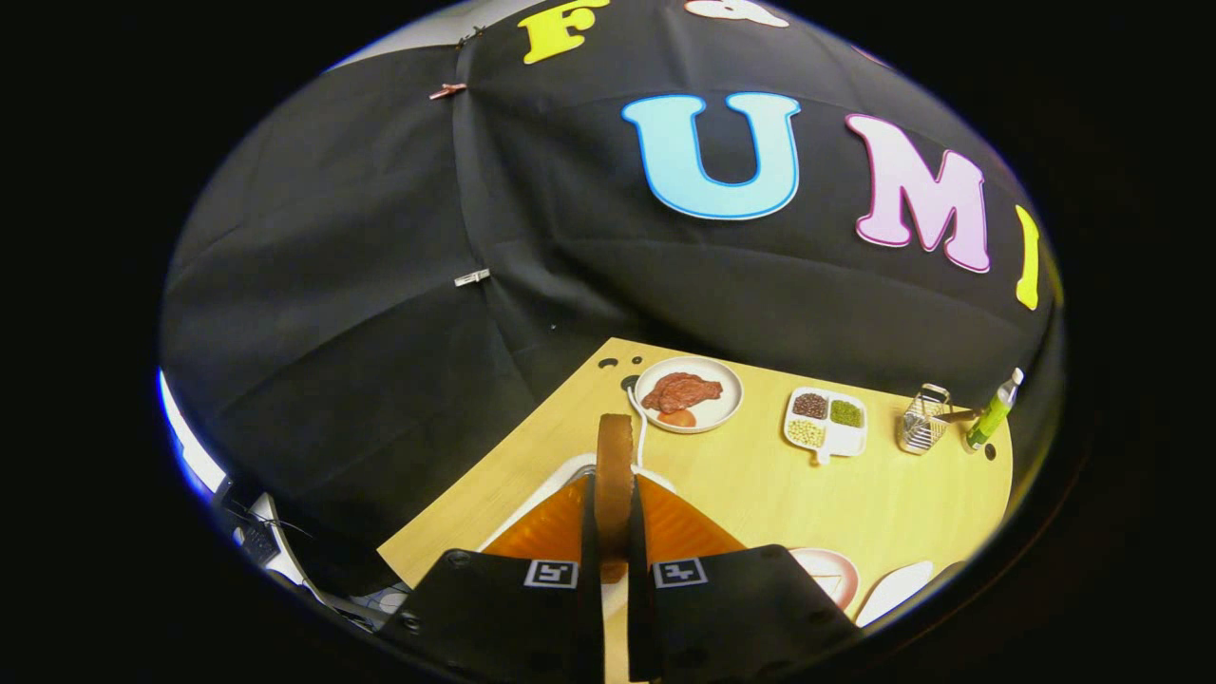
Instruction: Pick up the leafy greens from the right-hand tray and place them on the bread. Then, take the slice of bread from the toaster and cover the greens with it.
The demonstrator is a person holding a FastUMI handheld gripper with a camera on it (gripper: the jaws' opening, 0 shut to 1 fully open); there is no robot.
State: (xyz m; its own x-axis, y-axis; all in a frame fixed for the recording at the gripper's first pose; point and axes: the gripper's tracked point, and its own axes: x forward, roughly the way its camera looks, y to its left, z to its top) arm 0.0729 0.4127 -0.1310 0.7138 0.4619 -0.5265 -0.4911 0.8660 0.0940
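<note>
The bread slice [615, 465] stands on edge, clamped between the gripper's [614, 532] two fingers, above the toaster [570, 475] at the table's [760, 494] near edge. Beyond, near the far edge, sit a meat plate [708, 418], a bean tray [825, 439], a grater [921, 420] and a bottle [991, 410].

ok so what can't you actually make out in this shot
- Toaster: mostly hidden behind the tool and its fingers, gripper view.
- Bread slice: seen edge-on, clamped between the fingers; its faces are hidden.
- Plate beside the tool: cut off by the tool body; contents unclear.
- Greens: cannot tell whether they are placed.
</note>
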